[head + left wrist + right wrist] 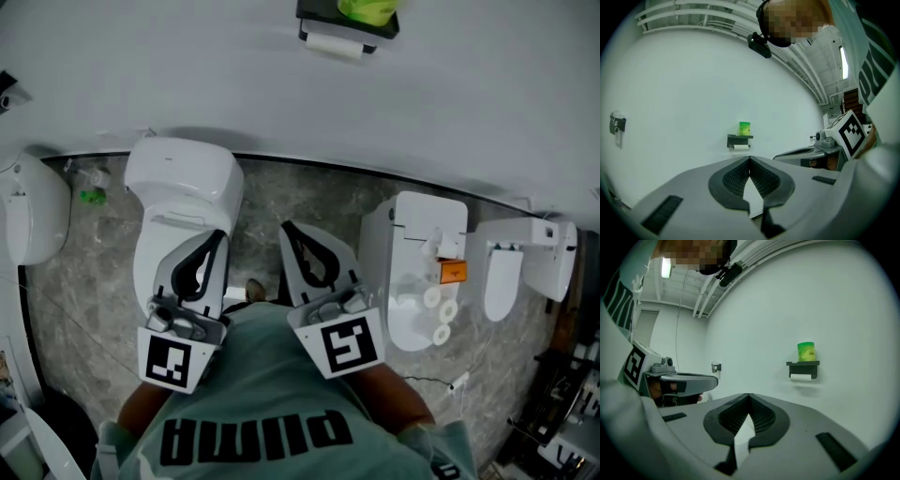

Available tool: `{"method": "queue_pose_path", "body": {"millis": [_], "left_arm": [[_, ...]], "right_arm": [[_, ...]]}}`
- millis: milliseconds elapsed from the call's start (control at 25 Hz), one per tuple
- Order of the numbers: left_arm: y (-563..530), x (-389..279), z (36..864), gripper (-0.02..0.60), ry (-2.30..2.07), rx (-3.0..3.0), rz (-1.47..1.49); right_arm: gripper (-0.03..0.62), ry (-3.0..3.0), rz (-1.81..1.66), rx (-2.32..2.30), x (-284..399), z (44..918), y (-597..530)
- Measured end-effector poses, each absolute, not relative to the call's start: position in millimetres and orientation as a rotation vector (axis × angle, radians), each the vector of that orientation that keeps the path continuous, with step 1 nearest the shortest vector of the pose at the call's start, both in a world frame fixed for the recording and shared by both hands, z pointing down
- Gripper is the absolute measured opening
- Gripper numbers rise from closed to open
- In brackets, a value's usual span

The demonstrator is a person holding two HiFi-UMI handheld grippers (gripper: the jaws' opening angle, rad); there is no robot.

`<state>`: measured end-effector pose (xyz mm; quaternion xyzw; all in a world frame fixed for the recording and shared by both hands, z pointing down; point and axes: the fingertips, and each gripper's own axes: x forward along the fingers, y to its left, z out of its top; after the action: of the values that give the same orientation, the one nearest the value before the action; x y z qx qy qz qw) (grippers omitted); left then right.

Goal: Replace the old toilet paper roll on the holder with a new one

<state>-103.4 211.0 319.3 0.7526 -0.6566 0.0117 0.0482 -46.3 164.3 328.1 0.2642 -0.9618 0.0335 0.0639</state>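
Only the head view is taking in the floor (281,202). There, one toilet (183,202) is sitting under the left gripper (221,235). A white unit (417,220) beside the right gripper (285,226) is carrying three spare rolls (441,314) toward its near edge, just below an orange tag (452,272). The two gripper views are looking along the jaws at the wall (853,310). They are catching the head camera (730,273) overhead and one small wall fitting (617,124), neither of which is showing from the head. Both grippers are clenched, with the pads meeting at the tips and nothing between them. One holder (803,365) is hanging on the wall, well apart from both grippers. One roll (801,377) is sitting under its shelf, and one green pack (806,351) is standing on top.
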Motion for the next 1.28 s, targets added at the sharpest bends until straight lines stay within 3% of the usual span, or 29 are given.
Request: {"method": "queue_pose_path", "body": {"millis": [1280], "left_arm": [[48.6, -96.9, 336.9, 0.005, -2.117, 2.132, 0.258]], "right_arm": [[0.003, -2.86, 0.073, 0.526, -44.7, 360.2, 16.5]]}}
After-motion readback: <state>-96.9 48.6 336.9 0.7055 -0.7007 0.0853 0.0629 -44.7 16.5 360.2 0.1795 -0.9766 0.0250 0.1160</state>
